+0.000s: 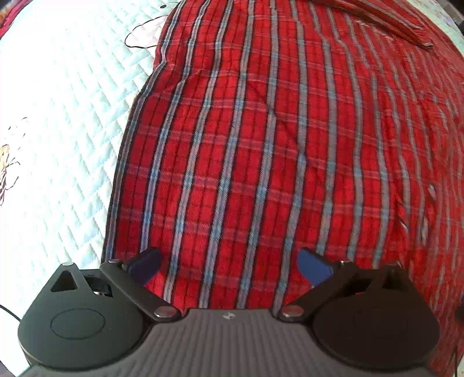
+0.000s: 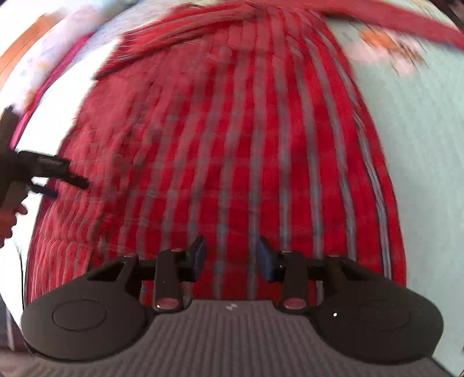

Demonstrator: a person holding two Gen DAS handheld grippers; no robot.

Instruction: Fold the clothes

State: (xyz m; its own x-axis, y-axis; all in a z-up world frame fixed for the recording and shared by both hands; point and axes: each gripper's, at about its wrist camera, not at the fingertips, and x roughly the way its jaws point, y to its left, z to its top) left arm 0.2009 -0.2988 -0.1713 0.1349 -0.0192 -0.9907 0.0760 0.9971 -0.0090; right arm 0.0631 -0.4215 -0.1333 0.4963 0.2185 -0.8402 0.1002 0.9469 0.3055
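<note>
A red plaid shirt [image 1: 275, 139] lies spread flat on a pale quilted bedspread [image 1: 63, 110], filling the space ahead of both claws. The left claw [image 1: 230, 265] hangs just over the near part of the cloth with its jaws spread wide and nothing between them; the shirt's left edge runs just beyond its left finger, and the bedspread, printed with dark line drawings, shows to that side. Far ahead and to the right of this claw a folded strip of the same plaid [image 1: 385, 20] lies across the shirt. The right claw [image 2: 230, 253] also sits above the near part of the shirt [image 2: 232, 139], its jaws parted more narrowly and gripping nothing; this view is blurred. The shirt's right edge curves past its right finger, with bedspread [image 2: 429, 162] beyond. Far to its left, the left claw [image 2: 62, 179] shows in a hand [image 2: 10, 214].
</note>
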